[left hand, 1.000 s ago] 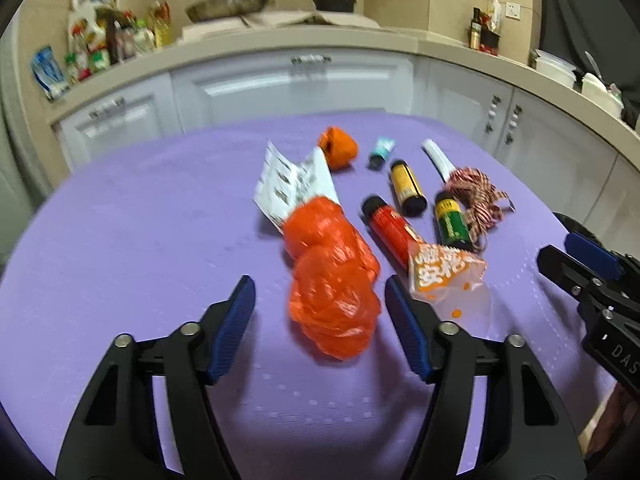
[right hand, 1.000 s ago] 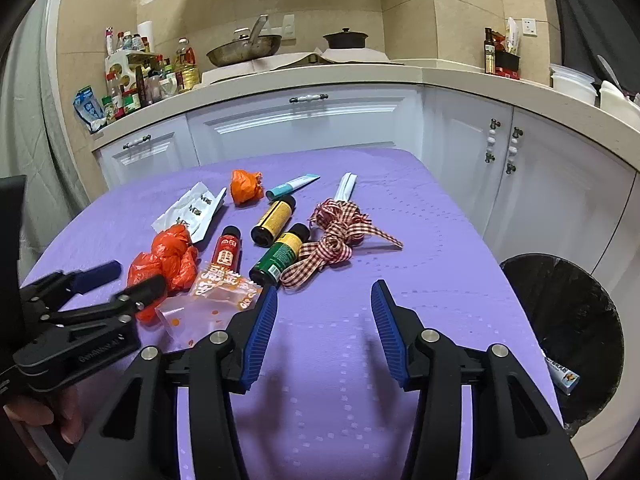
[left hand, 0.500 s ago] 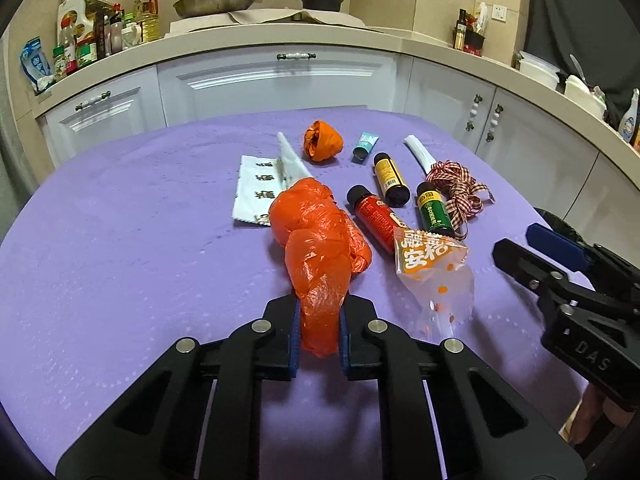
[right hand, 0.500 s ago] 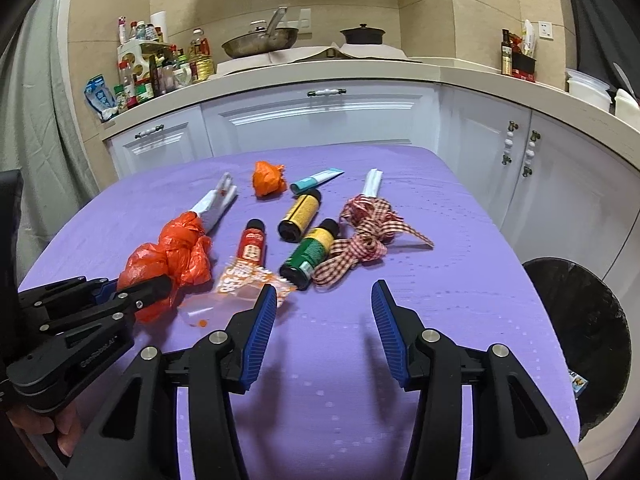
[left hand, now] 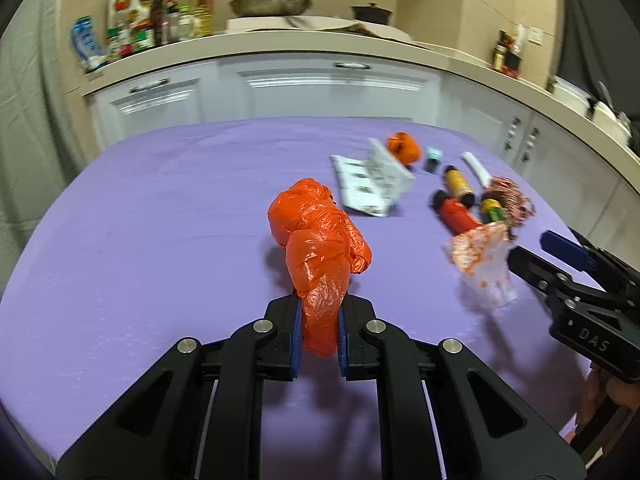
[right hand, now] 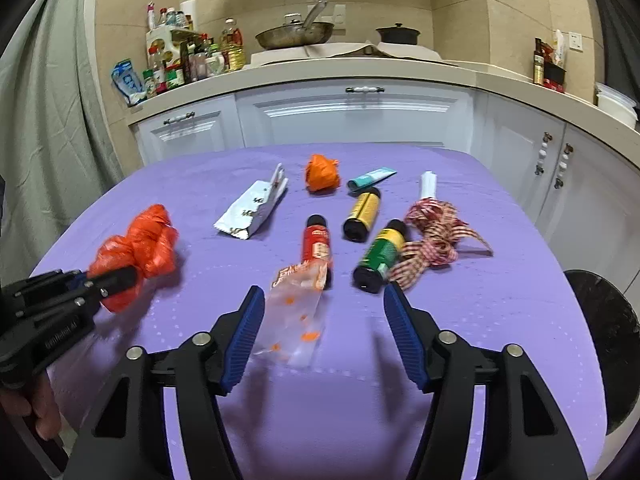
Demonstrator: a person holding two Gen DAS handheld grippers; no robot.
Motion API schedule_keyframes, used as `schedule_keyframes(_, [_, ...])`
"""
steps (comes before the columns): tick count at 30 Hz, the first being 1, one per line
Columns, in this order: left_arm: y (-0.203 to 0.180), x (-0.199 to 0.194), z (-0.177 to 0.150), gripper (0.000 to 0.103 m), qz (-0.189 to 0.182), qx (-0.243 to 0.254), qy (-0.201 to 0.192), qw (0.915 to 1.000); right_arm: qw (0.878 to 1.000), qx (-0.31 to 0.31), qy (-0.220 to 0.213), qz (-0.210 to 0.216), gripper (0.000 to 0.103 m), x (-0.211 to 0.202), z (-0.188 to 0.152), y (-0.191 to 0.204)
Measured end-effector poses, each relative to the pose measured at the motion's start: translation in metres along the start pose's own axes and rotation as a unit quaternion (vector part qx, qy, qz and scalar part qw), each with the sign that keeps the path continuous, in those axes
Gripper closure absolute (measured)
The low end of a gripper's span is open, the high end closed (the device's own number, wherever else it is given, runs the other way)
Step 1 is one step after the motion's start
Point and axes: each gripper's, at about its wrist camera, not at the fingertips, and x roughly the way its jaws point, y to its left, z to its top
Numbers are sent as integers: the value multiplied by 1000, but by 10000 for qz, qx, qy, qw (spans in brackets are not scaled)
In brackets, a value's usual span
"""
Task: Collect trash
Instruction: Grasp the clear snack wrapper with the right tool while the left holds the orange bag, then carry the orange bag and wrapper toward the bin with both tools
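My left gripper (left hand: 319, 330) is clamped on the tail of the crumpled orange plastic bag (left hand: 318, 240), which hangs off the jaws above the purple table (left hand: 160, 220), toward its left edge. My right gripper (right hand: 324, 336) is unclenching, jaws spreading; the clear orange-printed wrapper (right hand: 294, 312) lies flat between them, near the front edge, and I see no pad pressing it. Beyond it, mid-table: red bottle (right hand: 317, 242), green bottle (right hand: 380, 256), yellow bottle (right hand: 362, 214), checked ribbon (right hand: 434, 236). Black bin (right hand: 608, 352) sits off the right edge
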Motion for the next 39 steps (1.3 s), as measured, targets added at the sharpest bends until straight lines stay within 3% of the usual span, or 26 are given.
schedule_keyframes(11, [38, -4, 1, 91, 210, -308, -90, 9993, 9995, -180, 158, 199, 31, 9, 0, 27])
schedule_keyframes(21, [51, -4, 0, 92, 210, -416, -116, 9988, 9992, -104, 377, -76, 29, 18, -4, 28])
schedule_keyframes(24, [52, -3, -1, 92, 188, -430, -107, 9988, 9992, 0, 393, -71, 47, 17, -4, 22])
schedule_keyframes(26, [52, -3, -1, 92, 165, -431, -104, 9989, 9991, 35, 418, -49, 51, 17, -4, 19])
schedule_keyframes(31, [49, -3, -3, 92, 138, -433, -85, 9989, 9993, 57, 357, -39, 77, 12, -6, 17])
schedule_keyframes(39, [44, -9, -3, 92, 99, -407, -162, 9990, 9998, 75, 175, -82, 85, -1, -4, 11])
